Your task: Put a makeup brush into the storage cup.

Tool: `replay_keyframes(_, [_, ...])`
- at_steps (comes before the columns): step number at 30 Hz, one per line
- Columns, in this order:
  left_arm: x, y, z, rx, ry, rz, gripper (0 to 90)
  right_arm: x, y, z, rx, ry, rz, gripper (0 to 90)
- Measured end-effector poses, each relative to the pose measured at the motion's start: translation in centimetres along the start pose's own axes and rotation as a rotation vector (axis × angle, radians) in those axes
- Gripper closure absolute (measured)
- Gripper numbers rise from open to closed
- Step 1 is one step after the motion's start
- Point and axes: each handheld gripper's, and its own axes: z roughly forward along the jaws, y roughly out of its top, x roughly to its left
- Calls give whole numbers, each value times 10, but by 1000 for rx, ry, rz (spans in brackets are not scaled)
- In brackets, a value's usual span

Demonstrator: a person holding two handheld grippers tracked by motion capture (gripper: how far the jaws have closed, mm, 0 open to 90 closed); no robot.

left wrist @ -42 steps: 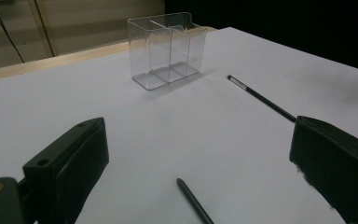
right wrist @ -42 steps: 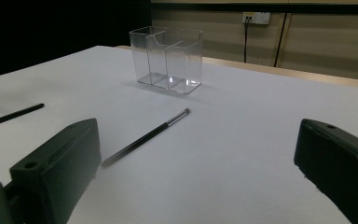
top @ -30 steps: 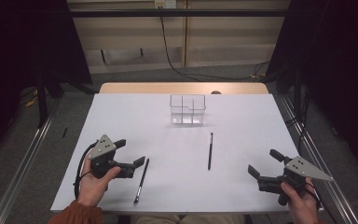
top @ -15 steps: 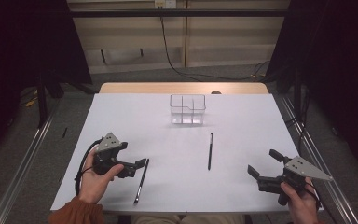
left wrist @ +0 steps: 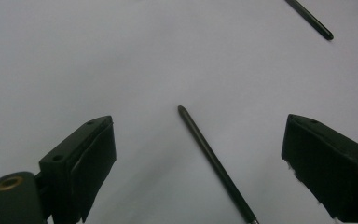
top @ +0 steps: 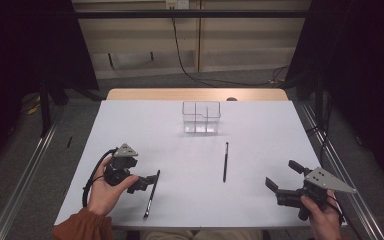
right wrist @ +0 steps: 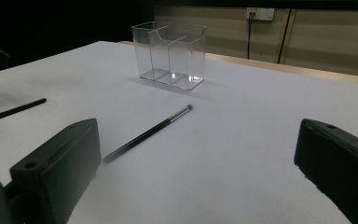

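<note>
Left gripper view: left gripper [left wrist: 200, 154] fingers spread, just been closing, straddling thin black pen [left wrist: 214, 163] lying flat on near-left white tabletop [left wrist: 121, 56]; next, lower and pinch.

The high view looks forward and down over the tabletop [top: 130, 125]; 2 gripper views sit close above it (sharing both pens).

Near pen's [left wrist: 214, 161] lower end cropped

We see divided holder [top: 201, 117] at worktop [top: 260, 150] rear centre; one pen [top: 225, 161] before it, second pen [top: 151, 193] front left.
</note>
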Motion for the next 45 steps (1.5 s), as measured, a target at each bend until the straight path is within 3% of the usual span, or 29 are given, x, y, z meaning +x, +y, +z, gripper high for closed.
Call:
replay_keyframes(5, [0, 2, 5, 57, 17, 7, 79, 0, 0, 0, 5, 2, -3, 0])
replay_keyframes(10, [0, 4, 13, 161, 49, 25, 60, 0, 0, 0, 10, 1, -4, 0])
replay_keyframes(16, [-4, 4, 22, 262, 27, 30, 60, 0, 0, 1, 14, 1, -8, 0])
replay_keyframes(25, [-12, 2, 28, 351, -1, 27, 63, 0, 0, 1, 20, 2, -9, 0])
replay_keyframes(27, [-14, 2, 31, 374, -8, -9, 64, 1, 0, 1, 24, 3, -7, 0])
replay_keyframes(29, [-14, 2, 32, 407, -23, -20, 65, 1, 0, 1, 23, 3, -5, 0])
replay_keyframes(31, [-15, 2, 33, 421, -37, -24, 97, 1, -1, 2, 24, 4, -7, 0])
replay_keyframes(37, [-17, 2, 36, 461, -18, -32, 194, 1, -1, 1, 25, 4, -7, 0])
replay_keyframes(39, [-19, 1, 38, 464, -20, -36, 265, 1, -1, 2, 27, 5, -8, 0])
replay_keyframes(45, [-21, 2, 38, 466, -21, -43, 325, 1, -1, 2, 29, 7, -9, 0])
